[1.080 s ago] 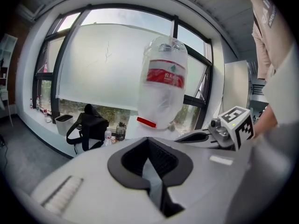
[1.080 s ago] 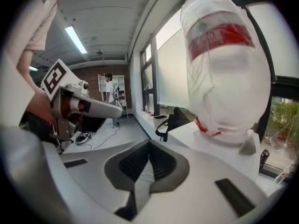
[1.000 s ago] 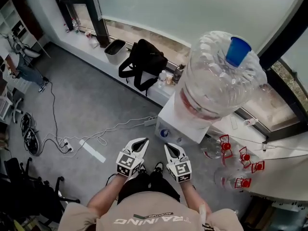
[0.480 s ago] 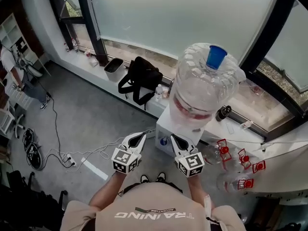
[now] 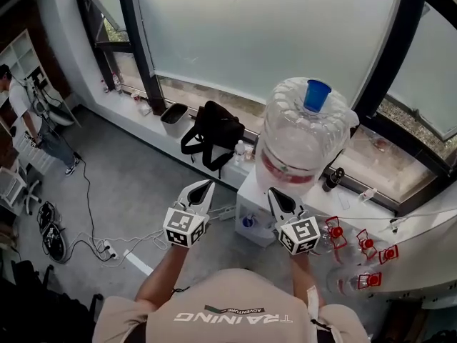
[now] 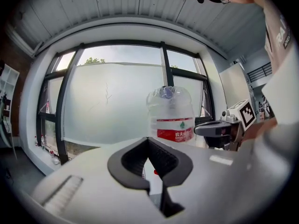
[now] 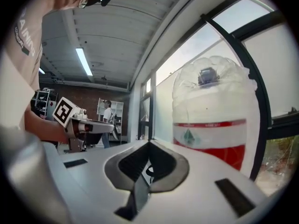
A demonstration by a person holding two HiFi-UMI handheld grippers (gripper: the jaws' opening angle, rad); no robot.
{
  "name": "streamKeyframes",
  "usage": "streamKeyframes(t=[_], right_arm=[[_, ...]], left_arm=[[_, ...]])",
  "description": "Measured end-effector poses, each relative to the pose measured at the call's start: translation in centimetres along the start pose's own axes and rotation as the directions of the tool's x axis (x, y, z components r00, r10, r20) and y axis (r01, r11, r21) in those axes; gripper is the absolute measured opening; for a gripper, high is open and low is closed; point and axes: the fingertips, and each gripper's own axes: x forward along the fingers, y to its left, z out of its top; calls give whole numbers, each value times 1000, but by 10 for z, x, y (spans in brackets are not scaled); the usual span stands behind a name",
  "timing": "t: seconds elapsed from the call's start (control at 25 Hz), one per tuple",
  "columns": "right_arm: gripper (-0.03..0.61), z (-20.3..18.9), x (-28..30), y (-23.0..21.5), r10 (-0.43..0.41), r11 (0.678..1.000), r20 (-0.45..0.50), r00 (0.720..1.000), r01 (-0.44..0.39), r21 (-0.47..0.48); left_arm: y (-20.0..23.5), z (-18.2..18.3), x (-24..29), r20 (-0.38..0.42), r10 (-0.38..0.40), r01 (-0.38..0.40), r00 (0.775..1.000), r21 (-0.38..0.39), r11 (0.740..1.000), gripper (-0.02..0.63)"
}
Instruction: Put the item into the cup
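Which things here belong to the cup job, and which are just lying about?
Job: blue cup on the water bottle; left gripper, right gripper, both shut, empty. No item for it shows.
Lying about: black bag, bin, floor cables, red-capped bottles.

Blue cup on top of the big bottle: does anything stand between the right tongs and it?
Only the bottle itself. The cup sits on its top, and the right tongs, shut and empty, are lower in front of it, so the right gripper view shows the cup through clear plastic. Above the bottle nothing visible blocks it.
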Motion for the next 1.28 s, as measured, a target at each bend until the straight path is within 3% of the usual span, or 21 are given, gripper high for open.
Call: streamKeyframes(t=[0.2,0.64,1.28], right_arm=[[11,9,11,10,25,999,9,1000,-24,-30],[11,-7,-1,30,48,999,-38,998,-49,-18],[11,-12,-13,29,53,997,-76,996,-57,-51]], left_arm=[[6,11,-5,21,9,-9,1000,34,999,8],[-10,-19,-23,-26,4,-5,1000,-15,1000,8],[-19,-22,-31,-30,19,-20,999,-19,1000,8]])
